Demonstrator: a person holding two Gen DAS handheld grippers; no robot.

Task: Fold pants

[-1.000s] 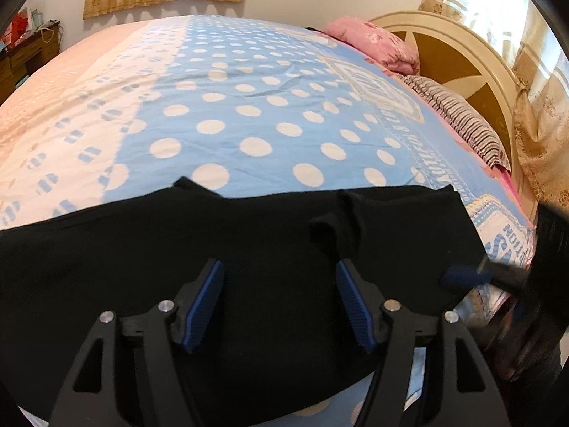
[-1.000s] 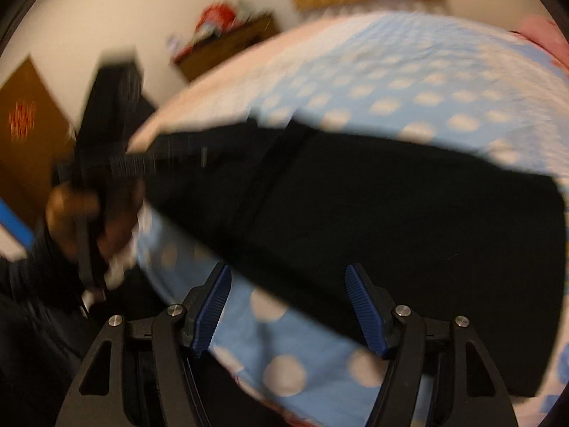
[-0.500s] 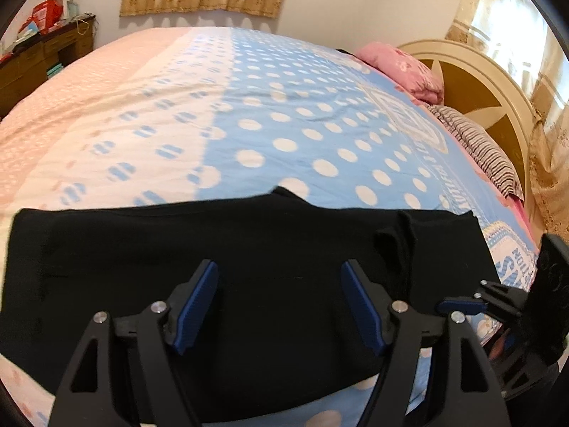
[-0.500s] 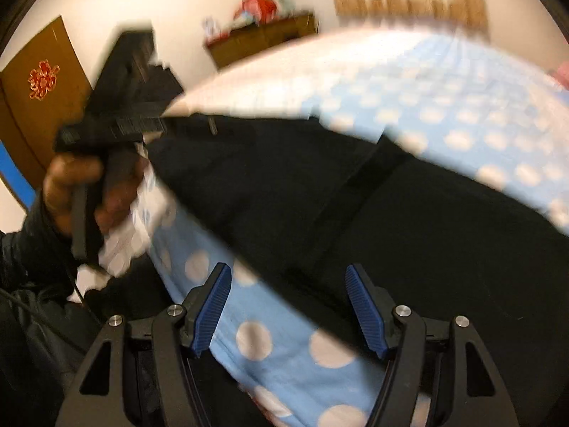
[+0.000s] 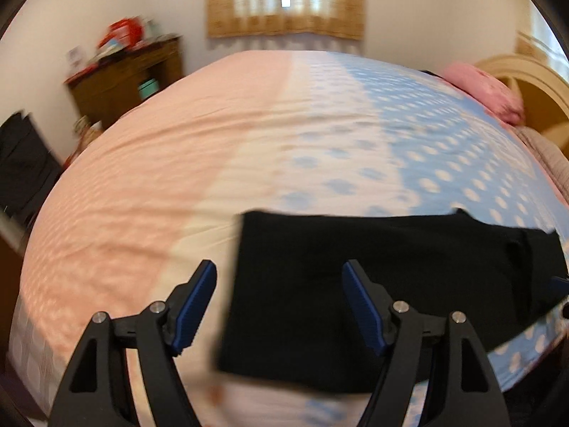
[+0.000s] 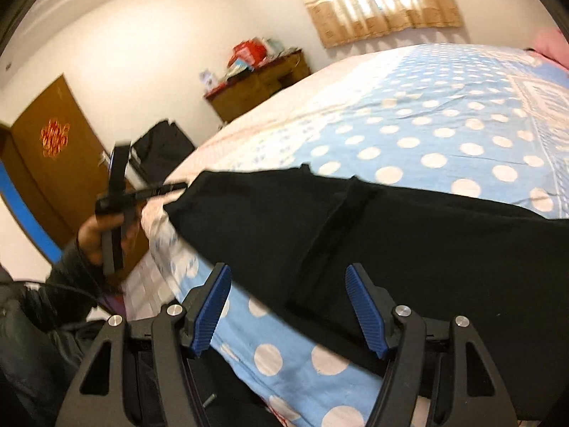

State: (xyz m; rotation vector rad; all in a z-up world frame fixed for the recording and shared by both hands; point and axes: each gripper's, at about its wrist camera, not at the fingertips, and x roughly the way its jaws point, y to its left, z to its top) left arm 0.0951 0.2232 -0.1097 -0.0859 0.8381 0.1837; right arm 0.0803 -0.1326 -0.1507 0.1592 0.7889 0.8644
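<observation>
Black pants (image 5: 373,277) lie flat along the near edge of the bed, folded lengthwise into a long strip. My left gripper (image 5: 279,306) is open and empty, hovering over the strip's left end, whose edge lies between its fingers. In the right wrist view the pants (image 6: 409,242) stretch across the bed corner. My right gripper (image 6: 288,306) is open and empty just above the pants' near edge by the dark seam. The left gripper (image 6: 172,188) also shows in the right wrist view, held in a hand at the pants' far end.
The bed (image 5: 249,142) has a pink, cream and blue polka-dot cover. A wooden dresser (image 5: 124,78) with clutter stands by the far wall. A pink pillow (image 5: 483,92) and cream headboard (image 5: 526,82) are at the right. A brown door (image 6: 46,167) is at the left.
My left gripper has swung left from the middle of the pants to their left end. My right gripper has shifted along the near edge. Both stay open.
</observation>
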